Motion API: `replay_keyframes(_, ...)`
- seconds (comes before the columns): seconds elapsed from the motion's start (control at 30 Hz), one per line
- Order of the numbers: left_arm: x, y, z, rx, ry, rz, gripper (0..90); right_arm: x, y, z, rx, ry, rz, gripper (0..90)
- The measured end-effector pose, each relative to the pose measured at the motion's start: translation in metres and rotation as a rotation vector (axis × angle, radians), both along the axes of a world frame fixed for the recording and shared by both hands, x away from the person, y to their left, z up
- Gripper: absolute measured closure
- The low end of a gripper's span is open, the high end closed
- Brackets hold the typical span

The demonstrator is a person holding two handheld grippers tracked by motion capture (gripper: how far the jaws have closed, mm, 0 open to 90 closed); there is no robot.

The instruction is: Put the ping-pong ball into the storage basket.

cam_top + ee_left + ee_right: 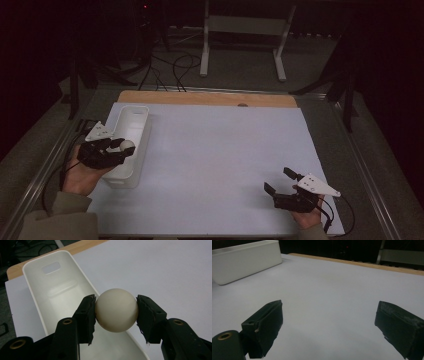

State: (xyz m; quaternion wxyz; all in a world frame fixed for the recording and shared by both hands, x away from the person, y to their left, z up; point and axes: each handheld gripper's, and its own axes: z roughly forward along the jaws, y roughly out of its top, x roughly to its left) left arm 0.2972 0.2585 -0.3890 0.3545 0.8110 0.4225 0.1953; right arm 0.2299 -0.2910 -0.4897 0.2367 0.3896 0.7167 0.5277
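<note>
Left gripper (pixel 116 311) clenched on the ball (pixel 116 310), held over the white bin (pixel 37 290) at left of the frame, prob. so it drops inside. Right gripper (pixel 328 325) released, jaws wide, parked low at lower right, away from the bin

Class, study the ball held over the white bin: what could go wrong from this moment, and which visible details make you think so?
1. The left gripper pinches the smooth round ball only at its two sides, so it might slip or squirt out.
2. The ball hangs above the bin's near end, close to its right wall; released there, it may strike the rim and roll away across the white sheet.
3. The right gripper rests open, far away, too distant to catch it.
</note>
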Motion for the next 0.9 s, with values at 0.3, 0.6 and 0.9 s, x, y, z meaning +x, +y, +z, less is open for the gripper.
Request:
replay_keyframes(0.3, -0.001, 0.004, -0.001, 0.009, -0.002, 0.000, 51.5, 0.000, 0.000, 0.000, -0.001, -0.001, 0.000, 7.7)
replay_keyframes(0.6, -0.003, 0.010, -0.001, 0.016, -0.006, 0.005, 51.5, 0.000, 0.000, 0.000, 0.000, -0.001, -0.001, 7.7)
replay_keyframes(0.9, -0.003, 0.013, -0.002, 0.022, -0.004, 0.019, 51.5, 0.000, 0.000, 0.000, -0.001, -0.001, -0.001, 7.7)
